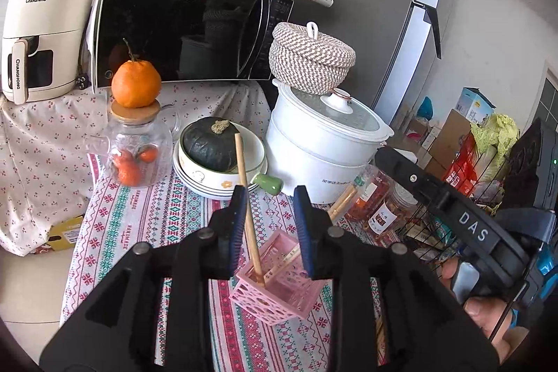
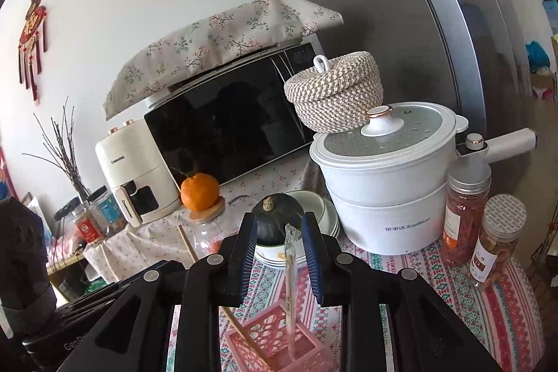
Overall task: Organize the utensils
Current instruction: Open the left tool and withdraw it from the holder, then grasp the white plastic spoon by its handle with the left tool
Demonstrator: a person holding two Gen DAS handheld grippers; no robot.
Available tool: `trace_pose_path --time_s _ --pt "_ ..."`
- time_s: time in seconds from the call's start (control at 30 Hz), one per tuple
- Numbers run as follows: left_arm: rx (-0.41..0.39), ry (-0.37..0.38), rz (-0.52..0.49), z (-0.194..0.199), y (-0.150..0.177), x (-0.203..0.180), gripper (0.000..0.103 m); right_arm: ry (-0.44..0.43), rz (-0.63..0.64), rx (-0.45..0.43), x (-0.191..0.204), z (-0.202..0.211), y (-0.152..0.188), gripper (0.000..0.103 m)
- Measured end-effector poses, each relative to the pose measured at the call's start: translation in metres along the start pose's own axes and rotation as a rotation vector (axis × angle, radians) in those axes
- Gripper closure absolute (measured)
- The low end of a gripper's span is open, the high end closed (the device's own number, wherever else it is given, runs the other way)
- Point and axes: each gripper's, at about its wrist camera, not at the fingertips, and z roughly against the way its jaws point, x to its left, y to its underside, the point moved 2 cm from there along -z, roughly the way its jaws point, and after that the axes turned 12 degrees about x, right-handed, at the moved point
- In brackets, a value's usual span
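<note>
A pink perforated basket (image 1: 268, 302) (image 2: 270, 328) stands on the patterned tablecloth under both grippers. A bare wooden chopstick (image 1: 246, 183) (image 2: 188, 246) leans in it. Its shaft passes between the blue pads of my left gripper (image 1: 269, 197), close to the left pad, but it is not pinched. That gripper is open. A chopstick in a clear wrapper (image 2: 290, 267) (image 1: 343, 197) stands in the same basket. It rises between the pads of my right gripper (image 2: 279, 222), with a gap on each side. That gripper is open too.
Just beyond the basket are stacked bowls (image 1: 216, 183) holding a dark green squash (image 2: 277, 222), a white electric pot (image 1: 321, 156) with a woven basket on its lid, and a glass jar (image 1: 139, 149) topped by an orange. Spice jars (image 2: 464, 218) stand to the right. A microwave (image 1: 181, 23) is behind.
</note>
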Motion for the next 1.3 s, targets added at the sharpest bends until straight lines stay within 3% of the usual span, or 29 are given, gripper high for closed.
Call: trace_pose_path --time_s 0.2,0.4,0.5,0.67,0.93,1.1,1.3 --pt "0.037 -0.050 -0.012 0.025 0.010 -0.002 0.046 0.045 0.009 0.009 0.001 0.047 -0.001 0.050" --pt "0.128 -0.089 -0.031 0.044 0.037 -0.001 0.024 0.107 0.010 0.053 -0.004 0.092 0.015 0.030" --pt "0.211 -0.096 -0.036 0.048 0.052 -0.001 0.014 0.139 0.006 0.080 -0.009 0.112 0.025 0.023" --pt "0.343 -0.153 -0.048 0.050 0.080 0.000 0.010 0.165 -0.011 0.132 -0.017 0.134 0.043 0.015" --pt "0.541 -0.153 -0.027 0.046 0.125 0.006 0.009 0.225 -0.037 0.291 -0.032 0.139 0.076 0.012" --pt "0.610 -0.149 -0.022 0.038 0.150 0.008 0.009 0.275 -0.067 0.410 -0.047 0.128 0.103 0.011" --pt "0.677 -0.144 0.041 0.023 0.172 0.017 0.009 0.360 -0.111 0.619 -0.068 0.109 0.139 0.011"
